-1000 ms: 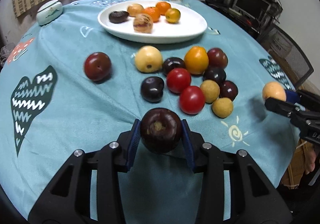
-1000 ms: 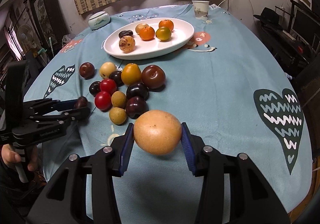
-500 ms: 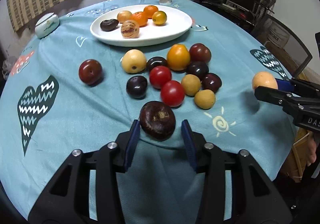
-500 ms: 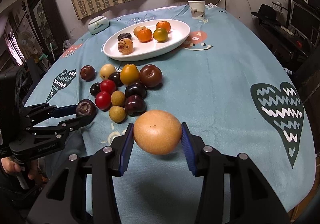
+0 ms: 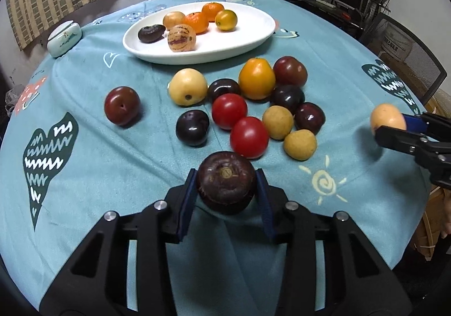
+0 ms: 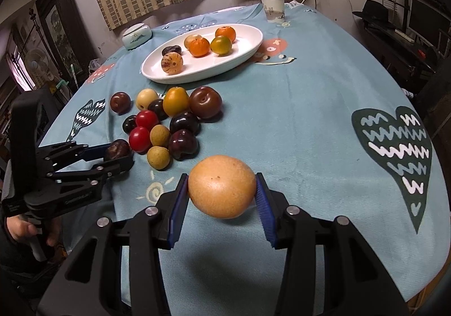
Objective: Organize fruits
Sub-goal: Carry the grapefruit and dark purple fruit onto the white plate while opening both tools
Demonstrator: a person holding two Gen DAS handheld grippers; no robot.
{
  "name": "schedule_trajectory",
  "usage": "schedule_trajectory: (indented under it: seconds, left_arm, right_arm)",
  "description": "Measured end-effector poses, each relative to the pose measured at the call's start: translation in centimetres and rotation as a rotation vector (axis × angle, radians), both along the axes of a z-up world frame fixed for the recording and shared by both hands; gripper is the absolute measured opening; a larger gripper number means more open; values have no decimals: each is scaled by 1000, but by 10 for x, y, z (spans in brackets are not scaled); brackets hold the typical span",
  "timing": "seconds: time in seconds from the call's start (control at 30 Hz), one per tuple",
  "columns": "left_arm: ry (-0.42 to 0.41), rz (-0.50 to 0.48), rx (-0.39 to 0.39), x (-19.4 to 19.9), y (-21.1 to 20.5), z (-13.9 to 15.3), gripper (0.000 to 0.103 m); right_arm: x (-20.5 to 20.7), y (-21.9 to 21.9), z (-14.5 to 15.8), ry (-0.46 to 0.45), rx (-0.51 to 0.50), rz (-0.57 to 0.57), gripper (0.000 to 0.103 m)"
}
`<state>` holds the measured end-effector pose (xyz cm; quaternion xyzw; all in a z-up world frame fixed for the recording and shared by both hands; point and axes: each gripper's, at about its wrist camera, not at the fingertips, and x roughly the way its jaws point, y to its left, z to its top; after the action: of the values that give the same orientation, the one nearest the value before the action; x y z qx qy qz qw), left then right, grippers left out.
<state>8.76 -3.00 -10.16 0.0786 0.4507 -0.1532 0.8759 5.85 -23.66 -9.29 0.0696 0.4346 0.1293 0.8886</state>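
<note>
Dark mangosteen [image 5: 225, 185], loose earlier, sits gripped in left gripper [image 5: 225, 192] fingers; right gripper [image 6: 222, 197] clamps tan pear [image 6: 222, 189].

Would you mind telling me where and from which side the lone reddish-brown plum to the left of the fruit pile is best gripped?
Grip the reddish-brown plum across its widest middle, coming from above or from the near table edge. It is round, so fingers hold best at its equator. It sits apart from the pile, with bare tablecloth on both sides for the fingers.
</note>
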Motion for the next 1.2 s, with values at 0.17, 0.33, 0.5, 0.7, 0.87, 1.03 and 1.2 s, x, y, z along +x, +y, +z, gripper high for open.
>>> schedule_trajectory:
  seconds: [0.17,0.33,0.5,0.7,0.87,1.03,1.2]
  left_arm:
    - [-30,5,-27,-9,7,17,41]
    - [-58,26,-51,0,24,45,41]
    - [-64,38,-71,41,36,84,41]
    - [-49,86,-67,149,25,121,41]
    - [19,114,-24,220,7,97,42]
    - [76,111,-26,257,1,64,42]
    - [106,131,-37,276,7,46,42]
  right_arm:
    - [-1,7,11,-26,-7,16,46]
    - [12,13,20,-30,0,18,46]
    - [50,23,51,-68,-26,62,46]
    - [148,43,64,-17,29,116,46]
    - [212,50,53,-67,-92,85,46]
    - [265,34,34,-11,-91,59,46]
    - [284,35,24,-48,-111,73,46]
